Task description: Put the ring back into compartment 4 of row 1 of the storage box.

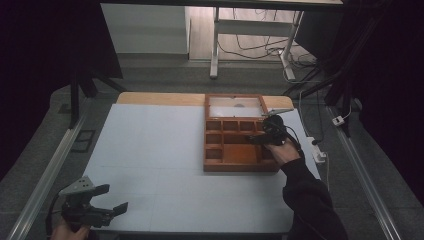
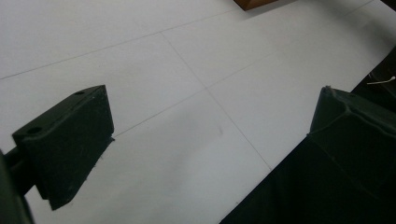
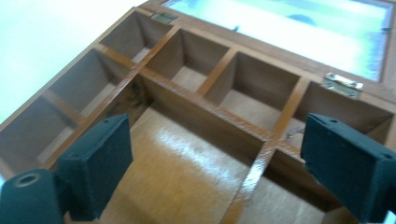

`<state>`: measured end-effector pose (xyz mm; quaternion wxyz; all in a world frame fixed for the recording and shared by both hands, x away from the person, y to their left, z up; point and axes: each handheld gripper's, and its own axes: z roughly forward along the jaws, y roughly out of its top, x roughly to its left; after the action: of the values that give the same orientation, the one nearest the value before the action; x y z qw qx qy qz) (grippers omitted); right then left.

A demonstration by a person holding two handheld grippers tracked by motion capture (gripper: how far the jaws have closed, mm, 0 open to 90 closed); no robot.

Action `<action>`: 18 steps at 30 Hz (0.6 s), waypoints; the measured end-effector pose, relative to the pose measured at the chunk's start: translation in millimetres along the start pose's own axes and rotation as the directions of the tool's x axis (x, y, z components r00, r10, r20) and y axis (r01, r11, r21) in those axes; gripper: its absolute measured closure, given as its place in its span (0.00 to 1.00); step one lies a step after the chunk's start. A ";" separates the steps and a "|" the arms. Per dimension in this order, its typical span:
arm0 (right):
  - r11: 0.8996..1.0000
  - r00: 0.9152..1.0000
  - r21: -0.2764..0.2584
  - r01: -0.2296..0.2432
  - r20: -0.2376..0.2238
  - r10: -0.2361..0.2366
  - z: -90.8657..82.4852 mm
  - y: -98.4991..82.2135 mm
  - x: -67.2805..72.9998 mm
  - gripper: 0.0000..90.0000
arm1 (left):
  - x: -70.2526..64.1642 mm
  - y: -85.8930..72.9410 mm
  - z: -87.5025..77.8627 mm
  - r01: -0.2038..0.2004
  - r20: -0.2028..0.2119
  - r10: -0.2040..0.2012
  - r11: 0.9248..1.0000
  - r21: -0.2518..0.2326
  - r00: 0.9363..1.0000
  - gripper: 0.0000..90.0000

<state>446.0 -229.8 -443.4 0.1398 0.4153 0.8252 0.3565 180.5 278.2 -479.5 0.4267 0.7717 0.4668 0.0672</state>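
Observation:
A wooden box [image 1: 240, 150] with several small compartments and one large one lies open on the white table's right side, its glass lid [image 1: 235, 106] folded back flat. My right gripper [image 1: 260, 140] hovers over the box's right edge, open, with nothing between its jaws. In the right gripper view the box [image 3: 205, 112] has bare compartments, two brass hinges [image 3: 343, 84] and the lid [image 3: 299, 28] behind; the right gripper [image 3: 219, 168] is above the large compartment. My left gripper [image 1: 112, 200] rests open at the table's front left corner. The left gripper [image 2: 210, 140] holds nothing.
The white table [image 1: 155, 155] has a wooden strip along its far edge. A box corner [image 2: 254, 3] peeks in at the top of the left gripper view. Cables and a power strip [image 1: 317, 150] lie off the table's right. A desk frame [image 1: 250, 40] stands behind.

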 end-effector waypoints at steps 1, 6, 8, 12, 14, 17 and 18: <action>1.000 1.000 0.005 -0.002 -0.002 0.002 -0.5 -0.2 2.7 0.09 | 0.0 0.0 -0.1 0.001 -0.001 -0.001 1.000 0.000 1.000 0.00; 1.000 1.000 0.007 0.019 -0.020 -0.019 -3.6 -3.0 12.2 0.02 | 0.4 -0.3 -0.6 0.004 0.001 -0.004 1.000 -0.006 1.000 0.00; 1.000 0.999 0.011 0.021 -0.030 -0.020 -5.4 -4.8 16.0 0.02 | 0.3 -0.3 -0.7 0.003 0.000 -0.003 1.000 -0.006 1.000 0.00; 1.000 0.998 0.005 0.027 -0.055 -0.027 -7.8 -9.5 22.0 0.02 | 0.1 -0.3 -0.7 0.002 0.001 -0.002 1.000 -0.007 1.000 0.00; 1.000 0.997 0.003 0.027 -0.066 -0.026 -9.1 -11.8 25.2 0.02 | 0.1 -0.3 -0.7 0.002 0.001 -0.002 1.000 -0.007 1.000 0.00; 0.999 0.997 -0.008 0.036 -0.073 -0.036 -11.2 -15.4 30.0 0.01 | 0.0 -0.3 -0.7 0.001 0.000 -0.001 1.000 -0.008 1.000 0.00; 0.999 0.996 -0.014 0.036 -0.075 -0.037 -12.0 -16.6 31.4 0.01 | 0.1 -0.3 -0.8 0.001 0.000 -0.001 1.000 -0.008 1.000 0.00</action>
<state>410.6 -217.4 -444.6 0.1177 0.3853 0.8351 0.3746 179.9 278.8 -479.3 0.4298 0.7698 0.4668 0.0689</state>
